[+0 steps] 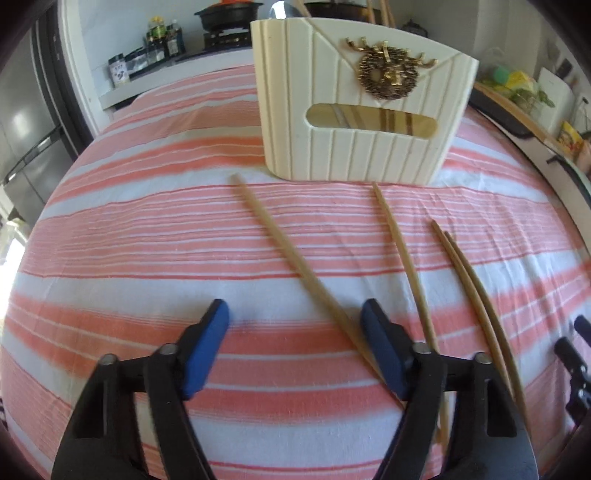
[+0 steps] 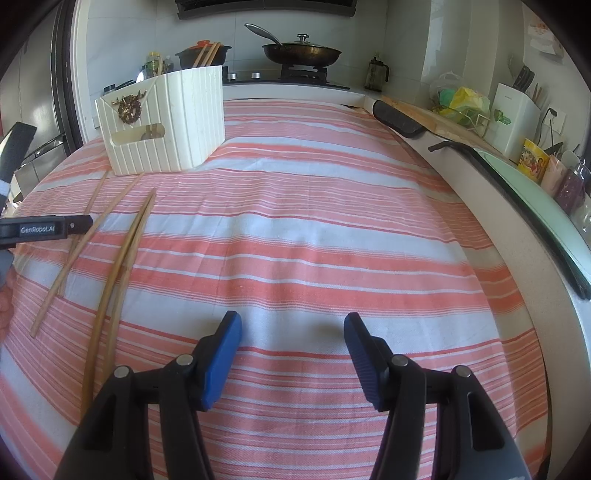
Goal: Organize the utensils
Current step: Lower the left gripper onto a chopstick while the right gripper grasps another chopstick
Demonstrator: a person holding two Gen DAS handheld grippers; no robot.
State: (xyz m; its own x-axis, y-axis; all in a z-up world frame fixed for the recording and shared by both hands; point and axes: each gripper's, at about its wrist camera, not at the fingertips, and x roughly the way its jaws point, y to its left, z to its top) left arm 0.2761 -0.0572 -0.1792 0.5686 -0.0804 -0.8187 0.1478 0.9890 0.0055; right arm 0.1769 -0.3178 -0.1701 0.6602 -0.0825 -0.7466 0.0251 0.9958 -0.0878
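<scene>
A cream ribbed utensil holder (image 1: 354, 110) with a gold ornament stands on the striped cloth; it also shows in the right wrist view (image 2: 166, 122), with chopsticks and a spoon standing in it. Several wooden chopsticks lie loose in front of it: one (image 1: 291, 258) runs between my left gripper's fingers, a second (image 1: 402, 258) lies just right, and a darker pair (image 1: 476, 295) further right. The pair (image 2: 118, 273) lies left of my right gripper. My left gripper (image 1: 295, 314) is open low over the cloth. My right gripper (image 2: 291, 325) is open and empty above bare cloth.
The red-and-white striped cloth (image 2: 332, 221) covers the table. A kitchen counter behind holds a stove with a pan (image 2: 301, 53) and a dark pot (image 1: 227, 14). A sink edge and board (image 2: 480, 158) run along the right. A fridge (image 1: 26, 122) stands left.
</scene>
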